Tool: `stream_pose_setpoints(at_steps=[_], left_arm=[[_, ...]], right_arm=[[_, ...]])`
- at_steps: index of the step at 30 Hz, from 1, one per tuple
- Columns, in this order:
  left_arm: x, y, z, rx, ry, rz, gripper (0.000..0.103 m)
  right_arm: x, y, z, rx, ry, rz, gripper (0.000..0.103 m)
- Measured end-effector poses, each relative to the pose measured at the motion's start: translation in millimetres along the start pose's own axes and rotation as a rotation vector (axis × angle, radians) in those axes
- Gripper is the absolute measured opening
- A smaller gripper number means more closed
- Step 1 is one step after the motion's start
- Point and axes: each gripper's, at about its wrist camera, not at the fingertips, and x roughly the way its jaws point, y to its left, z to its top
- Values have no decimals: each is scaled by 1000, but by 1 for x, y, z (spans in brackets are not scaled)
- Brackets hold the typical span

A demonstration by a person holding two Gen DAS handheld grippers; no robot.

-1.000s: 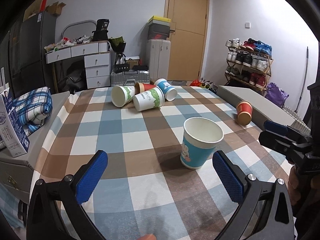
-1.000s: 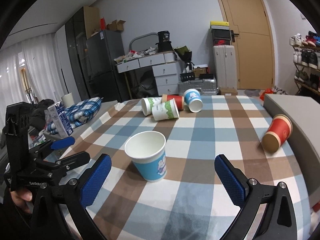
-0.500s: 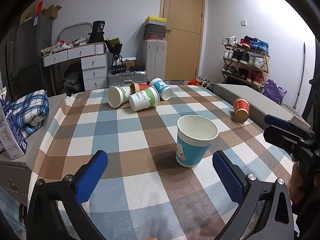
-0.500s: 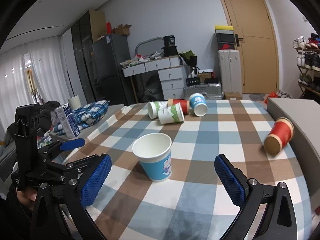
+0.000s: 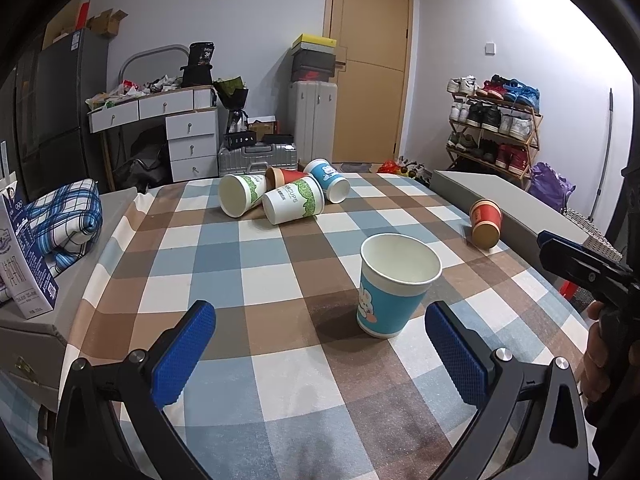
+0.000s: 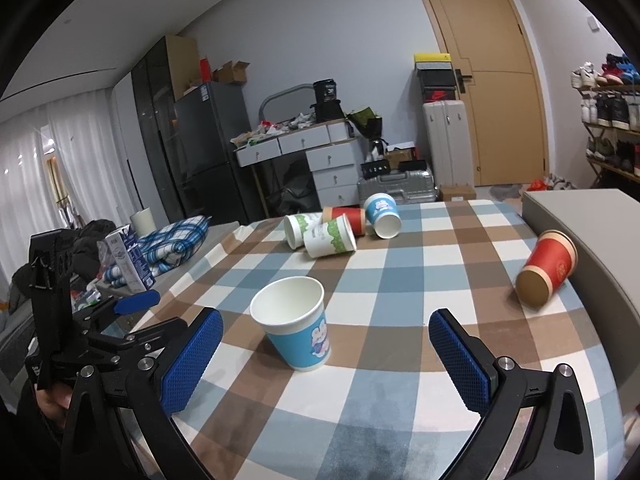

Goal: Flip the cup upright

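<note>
Standing upright on the checked tablecloth (image 5: 280, 360), mouth up, the blue cup (image 5: 394, 286) is resting free of both grippers, just as it was a second ago. The left gripper (image 5: 320, 354) is hovering low over the cloth with its jaws spread wide and nothing between them, the cup sitting just ahead of its right finger; compared with a second ago the cup is showing a little larger and nearer in this view, so the tool appears to have eased closer. The right gripper (image 6: 326, 354) is likewise holding its jaws released and empty, with the cup just beyond them, slightly left of centre. Its camera is looking higher than before, taking in more wall and ceiling. Lying on their sides at the far end of the table, the cluster of four cups (image 5: 280, 194) is staying as it was, and the red cup (image 6: 546, 274) is still lying against the grey box (image 6: 600, 248) along the table's right edge.
</note>
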Motion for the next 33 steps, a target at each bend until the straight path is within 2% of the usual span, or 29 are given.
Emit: stream_pose_setpoints(at_steps=[33], left_arm=[[-1,5,2,-7,-6,21,102]], right_arm=[[3,2,-2,-10,3,-7,103]])
